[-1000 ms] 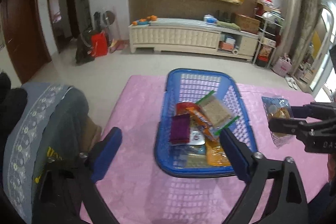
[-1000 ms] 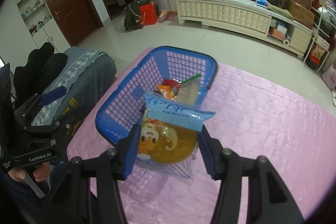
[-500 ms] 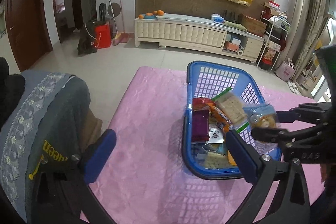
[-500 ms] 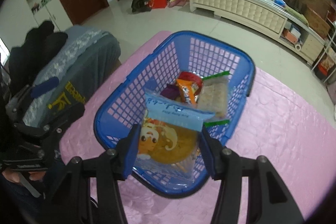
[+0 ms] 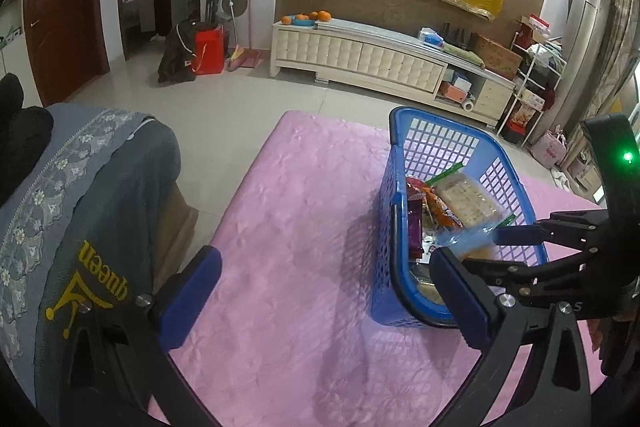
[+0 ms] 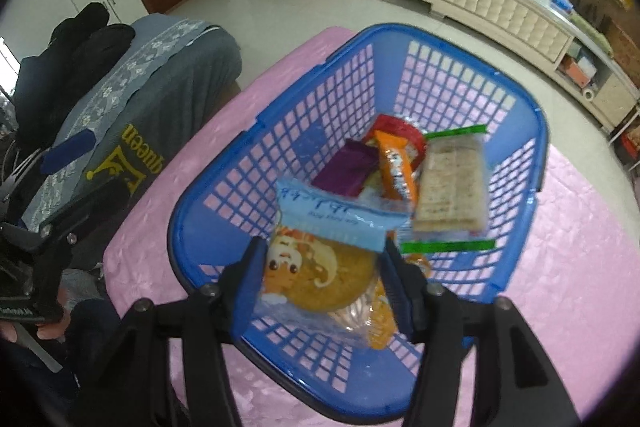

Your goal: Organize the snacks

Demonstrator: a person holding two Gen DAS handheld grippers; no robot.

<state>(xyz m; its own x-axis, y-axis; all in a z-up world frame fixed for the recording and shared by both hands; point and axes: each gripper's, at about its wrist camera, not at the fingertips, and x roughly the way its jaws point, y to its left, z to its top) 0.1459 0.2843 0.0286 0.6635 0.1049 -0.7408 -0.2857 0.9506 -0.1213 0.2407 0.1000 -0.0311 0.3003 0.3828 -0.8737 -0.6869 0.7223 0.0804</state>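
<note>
Right wrist view: nearest the lens, the right claw (image 6: 322, 273) is being kept closed on a clear cookie packet (image 6: 320, 267), its two fingers pressing the packet's sides. The packet is showing a round brown cookie, a cartoon face and a pale blue header strip at its far end. It is being held above the near end of the blue basket (image 6: 208, 195), inside the rim line, so the placing step is judged to be in hand. The next move is judged to call for lowering the packet a little and spreading the fingers so that it drops among the other snacks.

Farther in, a cracker pack (image 6: 452, 187) with green ends, an orange wrapper (image 6: 394, 167) and a purple bar (image 6: 348, 169) are lying in the basket; whether the packet is touching them is probably not decidable. In the left wrist view, the left claw (image 5: 324, 303) is being held wide apart and empty over the pink surface (image 5: 304, 219), beside the basket.
</note>
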